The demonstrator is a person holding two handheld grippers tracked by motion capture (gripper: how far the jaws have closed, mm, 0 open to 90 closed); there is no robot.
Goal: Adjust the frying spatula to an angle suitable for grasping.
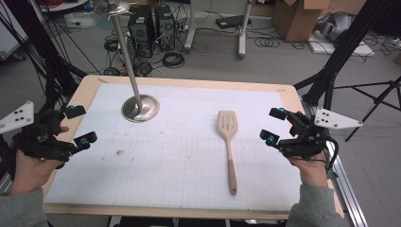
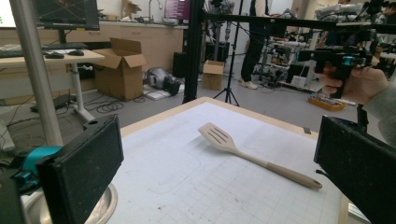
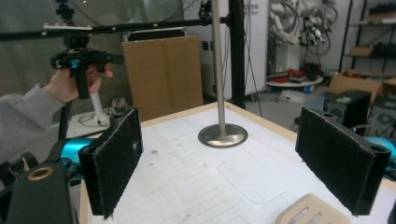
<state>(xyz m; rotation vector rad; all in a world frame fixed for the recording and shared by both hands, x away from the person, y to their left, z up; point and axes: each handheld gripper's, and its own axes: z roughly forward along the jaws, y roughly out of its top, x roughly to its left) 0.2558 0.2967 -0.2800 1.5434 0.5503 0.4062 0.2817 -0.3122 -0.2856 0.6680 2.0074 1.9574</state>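
Observation:
A beige slotted spatula (image 1: 228,137) lies flat on the white grid mat (image 1: 179,161), head toward the far side, handle toward me. It also lies ahead of the jaws in the left gripper view (image 2: 243,151), and its head peeks in at the bottom of the right gripper view (image 3: 308,212). My left gripper (image 1: 81,125) hovers at the mat's left edge, open and empty. My right gripper (image 1: 273,125) hovers at the mat's right edge, just right of the spatula, open with nothing between its pads (image 3: 114,163).
A metal stand with a round base (image 1: 140,108) and a tall pole rises at the mat's far left. The wooden table (image 1: 189,83) borders the mat. Beyond it are cables, tripod legs, computer towers and cardboard boxes on the floor.

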